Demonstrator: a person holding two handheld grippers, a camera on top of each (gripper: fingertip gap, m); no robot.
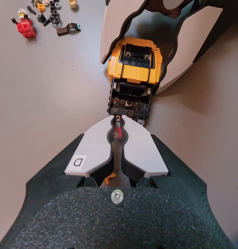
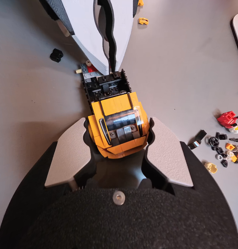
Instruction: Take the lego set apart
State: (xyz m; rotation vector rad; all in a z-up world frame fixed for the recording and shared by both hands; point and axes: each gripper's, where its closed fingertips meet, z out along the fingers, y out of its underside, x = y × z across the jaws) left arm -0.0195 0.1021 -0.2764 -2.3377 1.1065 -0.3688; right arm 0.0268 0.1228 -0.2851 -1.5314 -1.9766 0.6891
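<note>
Orange lego car (image 2: 115,121) braced between two claws on grey table (image 1: 48,94).
Clamped by right claw (image 2: 117,133) across orange end; left claw (image 1: 117,118) pinched on small piece at stripped black end, lengthwise opposite.

Both wrist cameras look steeply down, close over the grey table (image 1: 48,94), facing each other across the shared lego car (image 1: 134,70) mid-frame, each seeing the other's fingers at top.

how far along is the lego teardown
Partly done: a pile of loose parts and a red minifigure lie detached. In hand: right hand-held gripper braces the orange car; left hand-held gripper pinches a small piece at its stripped black end. The orange body remains assembled.
</note>
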